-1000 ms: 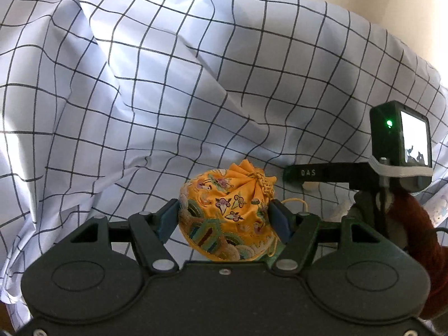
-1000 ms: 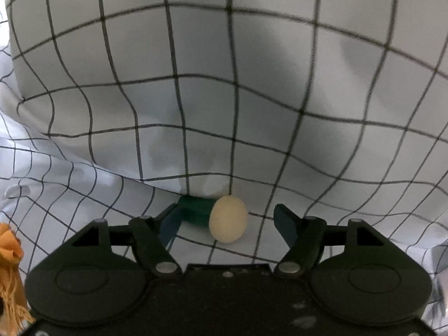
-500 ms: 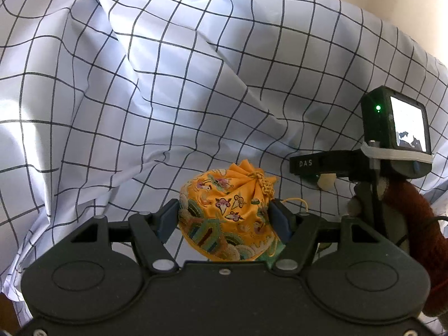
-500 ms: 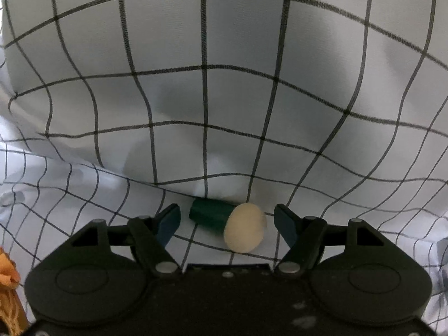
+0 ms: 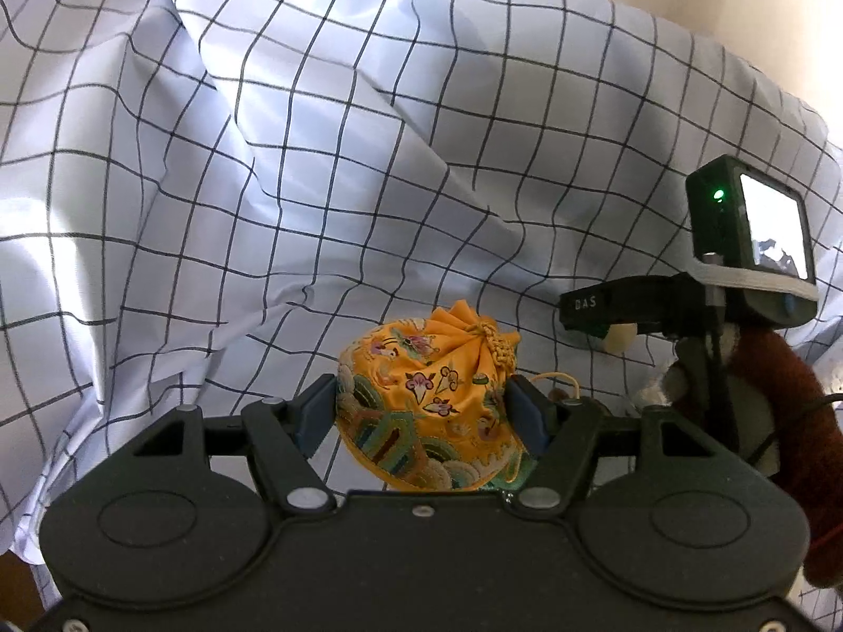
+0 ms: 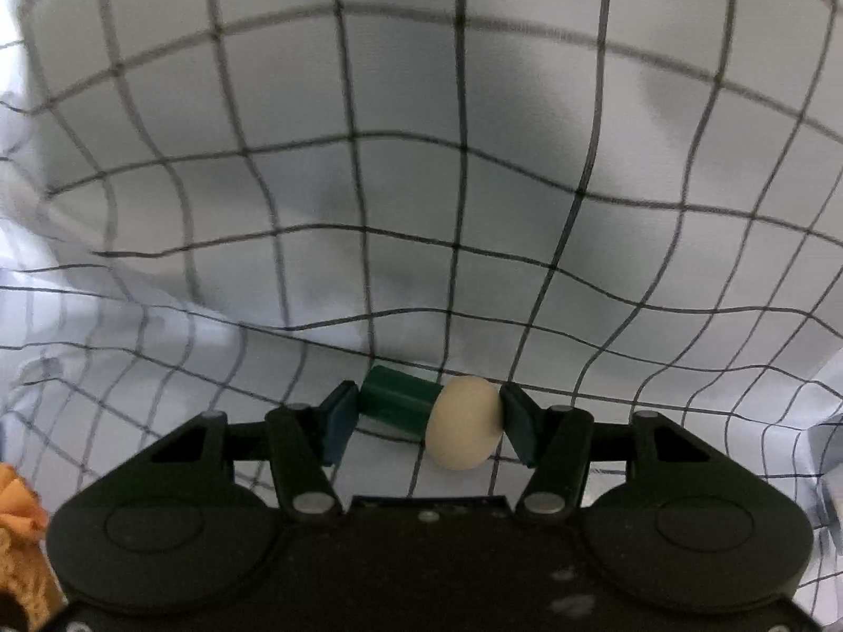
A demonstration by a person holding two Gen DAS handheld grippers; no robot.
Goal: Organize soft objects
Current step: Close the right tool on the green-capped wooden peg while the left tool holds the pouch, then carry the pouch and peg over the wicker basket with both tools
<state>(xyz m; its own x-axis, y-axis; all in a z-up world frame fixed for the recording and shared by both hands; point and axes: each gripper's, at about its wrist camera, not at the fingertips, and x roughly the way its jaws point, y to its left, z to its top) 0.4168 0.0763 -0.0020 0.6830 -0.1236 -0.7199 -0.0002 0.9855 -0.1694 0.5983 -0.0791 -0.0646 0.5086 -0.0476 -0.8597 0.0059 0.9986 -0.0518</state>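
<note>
step: the pick-up stage of tidying the soft things; both grippers are now carrying something, judging by the grips.
left gripper: its pads are pressing on both sides of the orange pouch, jaws standing at a middling gap set by the pouch's width.
orange pouch: embroidered, gathered at the top with a knot, sitting in the near centre of the left wrist view, above the checked cloth; a thin yellow cord is trailing to its right.
right gripper: its jaws have just been closing, and they are now bearing on the two ends of the small toy, the left pad on the green end, the right pad on the cream end.
small toy: a dark green cylinder joined to a cream rounded head, lying crosswise between the pads, near centre of the right wrist view; whether it is resting on the cloth or lifted clear i cannot tell.
other view of right gripper: it is showing at the right of the left wrist view, with the cream head peeking below its finger, and a brown sleeve behind it.
destination: no bin or box is showing in either view.
next move: likely lifting both items clear of the cloth's folds and carrying them to wherever they belong; the toy's rounded end may be slipping off the pad if squeezed off-centre.
</note>
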